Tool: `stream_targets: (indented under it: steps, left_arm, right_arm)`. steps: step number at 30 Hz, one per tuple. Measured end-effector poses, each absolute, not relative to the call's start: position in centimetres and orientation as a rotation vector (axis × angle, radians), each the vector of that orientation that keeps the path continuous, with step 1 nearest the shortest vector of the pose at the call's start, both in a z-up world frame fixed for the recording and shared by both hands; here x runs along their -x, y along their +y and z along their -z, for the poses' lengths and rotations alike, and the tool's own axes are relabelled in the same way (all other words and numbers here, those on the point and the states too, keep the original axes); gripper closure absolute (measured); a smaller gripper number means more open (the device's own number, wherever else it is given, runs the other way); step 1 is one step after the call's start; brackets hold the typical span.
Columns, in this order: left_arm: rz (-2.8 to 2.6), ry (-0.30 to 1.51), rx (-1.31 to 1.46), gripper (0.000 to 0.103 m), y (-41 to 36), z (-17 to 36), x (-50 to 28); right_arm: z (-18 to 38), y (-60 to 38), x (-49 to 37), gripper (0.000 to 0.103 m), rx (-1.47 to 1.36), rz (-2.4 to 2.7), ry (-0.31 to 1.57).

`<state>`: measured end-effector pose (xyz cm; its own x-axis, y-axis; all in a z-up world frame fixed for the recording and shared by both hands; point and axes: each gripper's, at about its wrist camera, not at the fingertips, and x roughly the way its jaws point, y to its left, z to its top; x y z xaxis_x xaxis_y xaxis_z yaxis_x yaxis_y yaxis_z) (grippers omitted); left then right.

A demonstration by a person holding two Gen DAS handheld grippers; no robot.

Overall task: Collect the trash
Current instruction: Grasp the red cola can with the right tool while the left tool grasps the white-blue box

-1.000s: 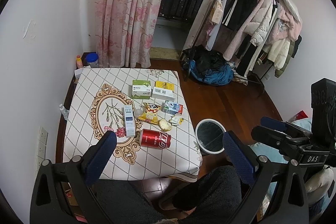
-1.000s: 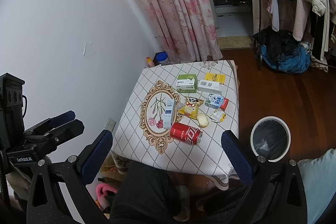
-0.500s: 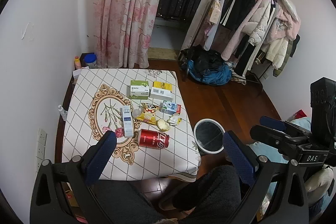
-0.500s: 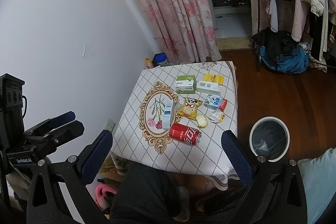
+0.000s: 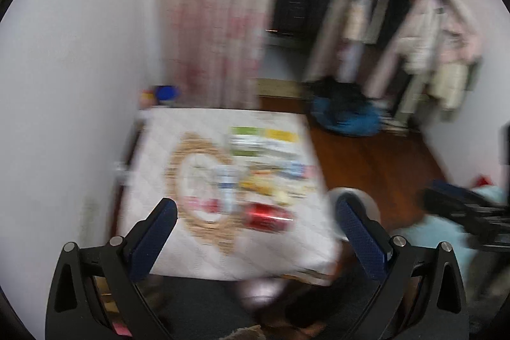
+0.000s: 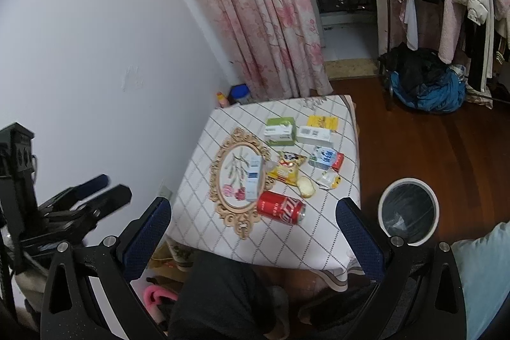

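Right wrist view: the right gripper point(image 6: 255, 225) hangs above the near edge of the table point(image 6: 318, 247), its blue-padded fingers point(image 6: 148, 231) spread wide with nothing between them. Past the fingertips a red soda can point(image 6: 280, 208) lies on its side near the near edge, just beside the gold oval printed on the tablecloth. Behind the can sit a pale round snack point(image 6: 306, 186), a yellow snack packet point(image 6: 285, 169), a crumpled small wrapper point(image 6: 328, 179) and a small milk carton point(image 6: 326, 157) toward the right edge. A slim blue-and-white box point(image 6: 253, 177) lies on the oval. Toward the far edge stand a green box point(image 6: 280, 131), a white box point(image 6: 315, 135) and a yellow box point(image 6: 322, 121). A round white-rimmed trash bin point(image 6: 408, 181) stands on the wooden floor just off the table's right edge.

Left wrist view, heavily blurred: the left gripper point(image 5: 255, 228) also hovers over the near edge, fingers point(image 5: 153, 241) wide apart and empty, the can point(image 5: 267, 214) between and beyond them. The bin point(image 5: 371, 204) shows partly behind the right-hand finger.
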<state>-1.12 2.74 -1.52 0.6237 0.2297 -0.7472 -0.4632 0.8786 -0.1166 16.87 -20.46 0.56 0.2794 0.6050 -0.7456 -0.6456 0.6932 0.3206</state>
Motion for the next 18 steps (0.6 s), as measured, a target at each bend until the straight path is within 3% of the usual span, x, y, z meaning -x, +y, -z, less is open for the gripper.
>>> stream_targets:
  steps: [3, 9, 14, 18]
  left_arm:
    - [-0.619, 0.858, 0.242, 0.000, 5.3, 6.4, 0.7]
    - [-0.727, 1.085, 0.277, 0.000, 9.7, 19.3, -0.7]
    - [-0.742, 1.226, 0.310, 0.000, 11.5, 27.0, -1.9]
    - [-0.719, 1.306, 0.346, 0.000, 12.5, 31.5, -3.0]
  right_arm:
    - [2.6, -18.3, -17.9, 0.000, 0.132, -0.786, 1.004]
    - [15.2, -9.9, -20.4, 0.000, 0.458, -0.745, 1.162]
    - [25.0, -2.9, -21.9, 0.000, 0.711, -0.766, 1.240]
    - [29.9, 1.0, -21.6, 0.000, 0.909, -0.791, 1.278]
